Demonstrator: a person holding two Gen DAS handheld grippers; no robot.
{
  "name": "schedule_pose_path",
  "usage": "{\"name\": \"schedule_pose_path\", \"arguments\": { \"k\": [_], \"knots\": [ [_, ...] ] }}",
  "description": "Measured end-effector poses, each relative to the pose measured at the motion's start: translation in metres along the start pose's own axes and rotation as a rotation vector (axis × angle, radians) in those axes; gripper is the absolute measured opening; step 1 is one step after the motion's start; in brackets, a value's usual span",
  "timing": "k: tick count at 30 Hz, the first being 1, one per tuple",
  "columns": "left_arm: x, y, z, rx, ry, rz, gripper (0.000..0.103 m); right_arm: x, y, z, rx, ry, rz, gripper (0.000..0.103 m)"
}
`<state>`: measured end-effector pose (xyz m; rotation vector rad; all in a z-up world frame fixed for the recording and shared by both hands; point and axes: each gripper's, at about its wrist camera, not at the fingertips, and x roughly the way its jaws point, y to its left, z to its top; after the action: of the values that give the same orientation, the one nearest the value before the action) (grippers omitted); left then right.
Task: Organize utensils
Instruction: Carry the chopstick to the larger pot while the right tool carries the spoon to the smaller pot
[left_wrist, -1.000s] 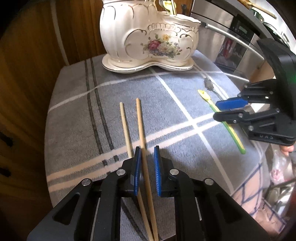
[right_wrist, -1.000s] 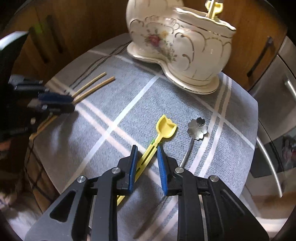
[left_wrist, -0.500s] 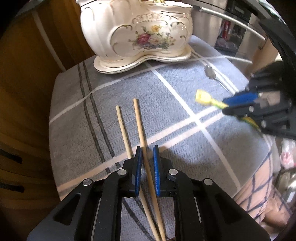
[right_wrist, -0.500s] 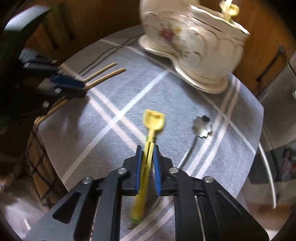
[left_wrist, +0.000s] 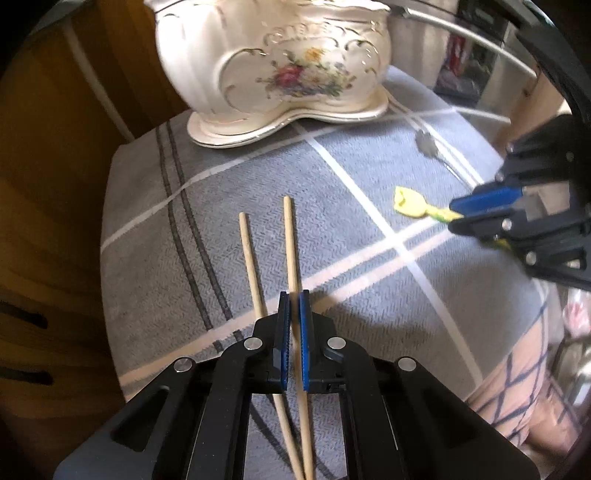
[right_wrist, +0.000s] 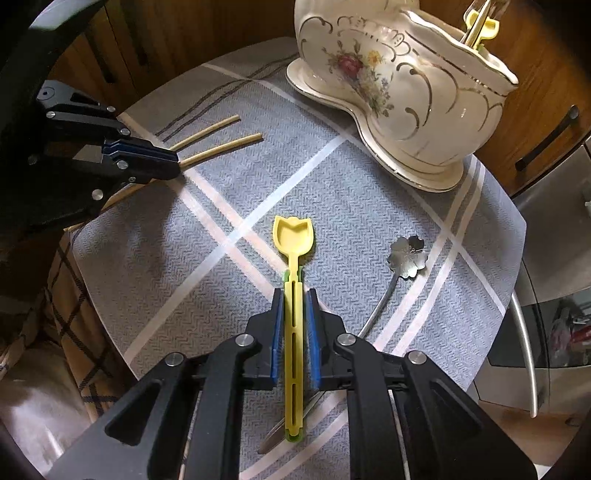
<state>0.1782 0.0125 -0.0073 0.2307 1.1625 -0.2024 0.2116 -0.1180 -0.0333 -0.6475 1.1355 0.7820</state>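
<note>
My left gripper (left_wrist: 294, 295) is shut on one wooden chopstick (left_wrist: 290, 240) and holds it over the grey cloth; a second chopstick (left_wrist: 249, 258) lies just left of it. My right gripper (right_wrist: 294, 297) is shut on a yellow tulip-shaped spoon (right_wrist: 293, 236) and holds it above the cloth. A white floral ceramic holder (right_wrist: 399, 74) stands at the back, with a yellow utensil (right_wrist: 480, 27) in it. In the left wrist view the holder (left_wrist: 280, 62) is straight ahead and the right gripper (left_wrist: 458, 214) with the spoon (left_wrist: 410, 203) is at the right.
A metal flower-shaped spoon (right_wrist: 406, 254) lies on the grey checked cloth (right_wrist: 229, 206) right of my right gripper. Wooden cabinets (right_wrist: 155, 33) stand behind the round table. A steel appliance (right_wrist: 554, 229) is at the right. The table edge drops off near both grippers.
Both grippers have closed: the left on the chopstick, the right on the yellow spoon, which is lifted off the cloth. Both moved closer to the ceramic holder.
</note>
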Motion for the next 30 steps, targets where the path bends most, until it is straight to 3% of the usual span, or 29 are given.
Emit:
{"name": "schedule_pose_path", "arguments": {
  "k": [3,6,13,19,22,30],
  "knots": [
    [0.002,-0.002,0.004,0.035,0.021,0.003,0.007,-0.001,-0.002,0.0,0.006,0.011,0.001,0.01],
    [0.002,0.003,0.005,0.007,0.02,-0.022,0.006,-0.004,-0.004,-0.003,0.023,-0.006,0.003,0.009],
    [-0.002,0.013,-0.004,-0.103,-0.076,-0.084,0.004,-0.032,-0.02,-0.011,0.135,-0.149,0.052,0.009],
    [-0.041,0.028,-0.004,-0.194,-0.233,-0.141,0.004,-0.072,-0.031,-0.012,0.221,-0.314,0.078,0.009],
    [-0.073,0.033,0.0,-0.222,-0.35,-0.147,0.004,-0.089,-0.037,-0.011,0.26,-0.403,0.077,0.009],
    [-0.124,0.035,0.029,-0.182,-0.589,-0.126,0.004,-0.128,-0.06,0.0,0.345,-0.631,0.081,0.01]
  ]
}}
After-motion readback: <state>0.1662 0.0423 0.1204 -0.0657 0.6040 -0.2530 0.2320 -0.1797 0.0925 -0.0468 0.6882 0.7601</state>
